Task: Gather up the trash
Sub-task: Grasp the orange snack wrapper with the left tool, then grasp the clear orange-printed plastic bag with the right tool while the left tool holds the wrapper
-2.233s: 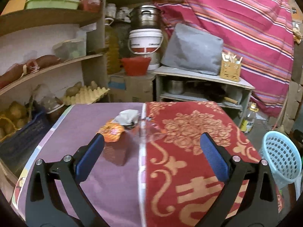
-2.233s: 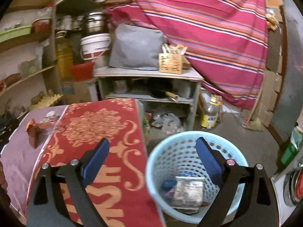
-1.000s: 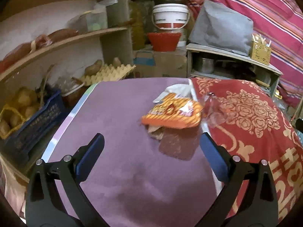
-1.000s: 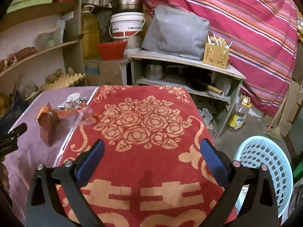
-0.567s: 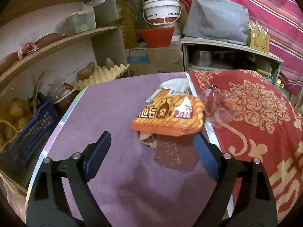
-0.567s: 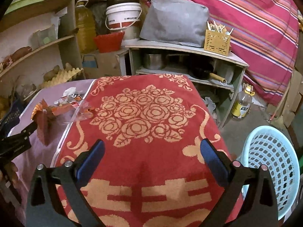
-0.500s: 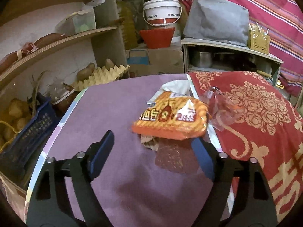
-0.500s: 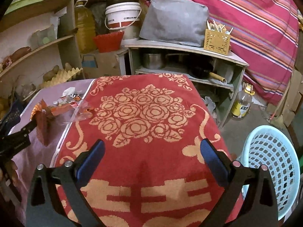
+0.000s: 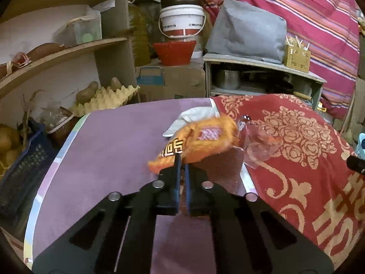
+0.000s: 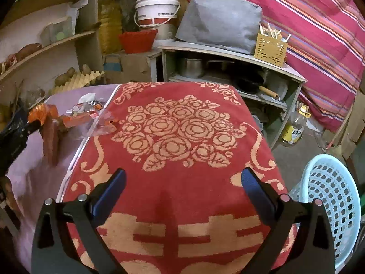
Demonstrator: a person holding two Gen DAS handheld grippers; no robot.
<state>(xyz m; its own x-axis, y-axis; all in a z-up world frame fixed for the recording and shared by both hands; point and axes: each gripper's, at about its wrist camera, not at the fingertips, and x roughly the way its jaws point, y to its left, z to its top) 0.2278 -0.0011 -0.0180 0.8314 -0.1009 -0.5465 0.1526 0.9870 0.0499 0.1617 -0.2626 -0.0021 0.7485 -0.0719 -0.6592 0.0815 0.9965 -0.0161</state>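
An orange snack wrapper (image 9: 200, 140) lies on the purple part of the table, and my left gripper (image 9: 181, 159) is shut on its near edge, the wrapper crumpled and blurred. Behind it sits a white crumpled paper (image 9: 194, 117); to its right a clear plastic wrapper (image 9: 257, 141) rests on the red cloth's edge. A dark red flat wrapper (image 9: 219, 166) lies under the orange one. In the right wrist view the same pile (image 10: 75, 116) sits far left, with the left gripper (image 10: 27, 123) at it. My right gripper (image 10: 182, 187) hangs open over the red rose-patterned cloth (image 10: 178, 137), holding nothing.
A pale blue plastic basket (image 10: 330, 205) stands on the floor at the table's right. Shelves with potatoes and an egg tray (image 9: 102, 98) line the left. A low shelf (image 10: 228, 52) with pots, a bucket (image 9: 181, 20) and a red bowl stands behind the table.
My left gripper's jaws have come together from wide open onto the orange wrapper's near edge, and the wrapper has crumpled and lifted slightly. The right gripper has stayed open over the red cloth.
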